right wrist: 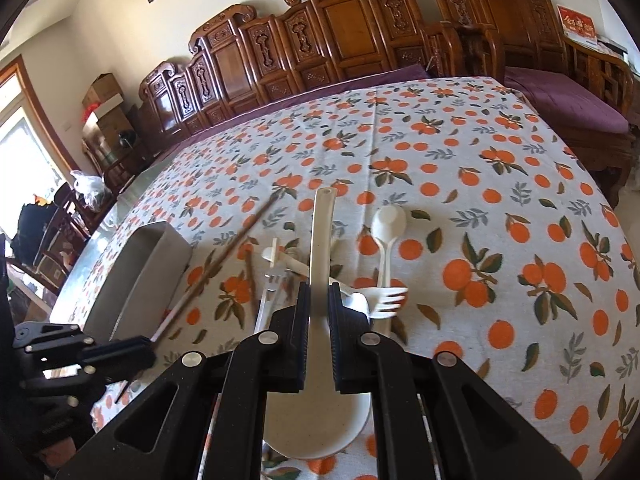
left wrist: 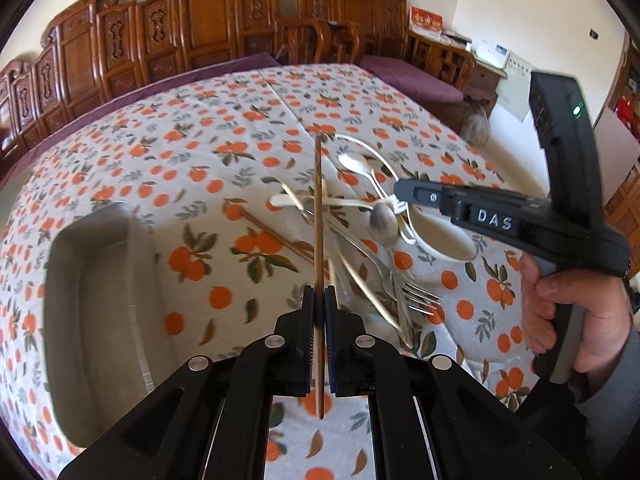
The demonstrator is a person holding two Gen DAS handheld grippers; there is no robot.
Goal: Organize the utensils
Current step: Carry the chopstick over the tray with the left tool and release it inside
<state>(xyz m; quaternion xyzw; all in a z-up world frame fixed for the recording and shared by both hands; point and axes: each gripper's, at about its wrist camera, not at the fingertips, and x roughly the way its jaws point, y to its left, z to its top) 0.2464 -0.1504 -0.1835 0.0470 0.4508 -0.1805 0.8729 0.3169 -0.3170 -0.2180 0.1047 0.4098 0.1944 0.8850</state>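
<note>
My left gripper (left wrist: pixel 319 294) is shut on a brown wooden chopstick (left wrist: pixel 318 216) that points away over the table. It also shows in the right wrist view (right wrist: pixel 224 256), held by the left gripper (right wrist: pixel 138 350). My right gripper (right wrist: pixel 319 292) is shut on the handle of a large white rice paddle (right wrist: pixel 322 236); its broad blade hangs below the fingers. In the left wrist view the right gripper (left wrist: pixel 400 196) hovers over a pile of utensils: metal spoon (left wrist: pixel 383 222), metal fork (left wrist: pixel 416 300), white spoon (left wrist: pixel 354 162). A grey rectangular tray (left wrist: pixel 66 280) lies left.
An orange-print tablecloth (right wrist: pixel 500 208) covers the table. A white plastic fork (right wrist: pixel 386 300), a white spoon (right wrist: pixel 388 224) and another chopstick (left wrist: pixel 276 236) lie loose. The grey tray also shows in the right wrist view (right wrist: pixel 120 304). Carved wooden chairs (right wrist: pixel 340 20) line the far edge.
</note>
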